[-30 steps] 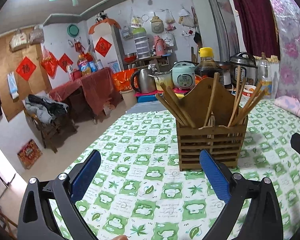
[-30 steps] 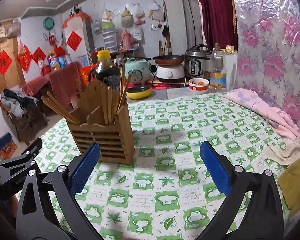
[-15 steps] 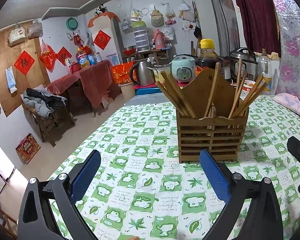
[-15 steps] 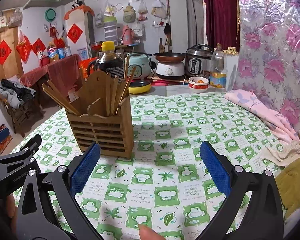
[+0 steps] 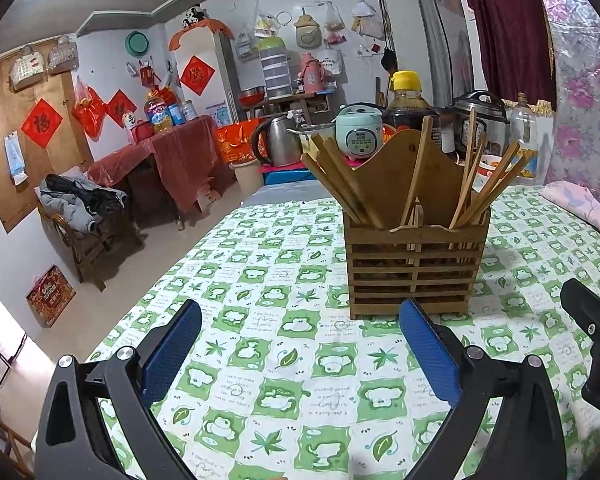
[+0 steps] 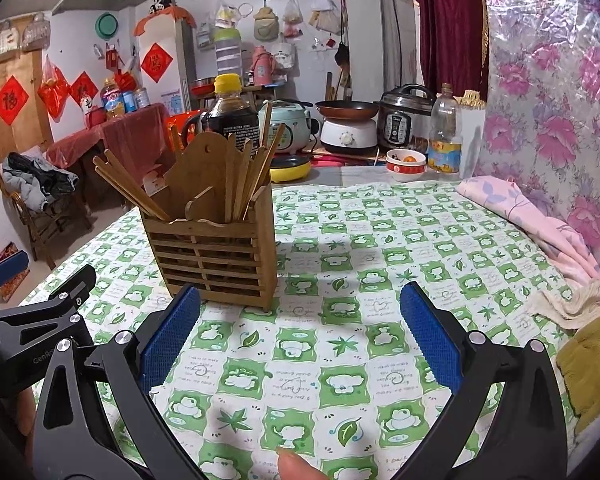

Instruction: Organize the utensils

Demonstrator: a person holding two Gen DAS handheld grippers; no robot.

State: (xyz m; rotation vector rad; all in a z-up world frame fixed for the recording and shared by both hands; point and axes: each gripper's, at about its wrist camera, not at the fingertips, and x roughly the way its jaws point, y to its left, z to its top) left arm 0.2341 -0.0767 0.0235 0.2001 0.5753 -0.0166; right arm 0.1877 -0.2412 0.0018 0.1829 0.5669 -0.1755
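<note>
Green-checked cloth covers the tabletop (image 5: 260, 380) where the wooden holder (image 5: 416, 268) keeps its chopsticks (image 5: 488, 184) upright, and you hold both left tongs (image 5: 300, 356) and right tongs (image 6: 300, 340) spread wide, empty, just before that holder, seemingly ready to sort.

Two black hand-held grippers (image 5: 300, 344) (image 6: 300, 332) with blue textured pads (image 6: 168, 336), silver screws.

1. A lived-in home kitchen and dining room; a table under a green-and-white tablecloth (image 5: 260, 360) fills the foreground.
2. Behind it stand a rice cooker (image 5: 358, 132), a pressure cooker (image 6: 406, 122), a steel kettle (image 5: 280, 140) and a frying pan (image 6: 346, 109).
3. Red paper decorations (image 5: 41, 123) and bags hang on the walls; a jacket is draped over a chair (image 5: 80, 204).
</note>
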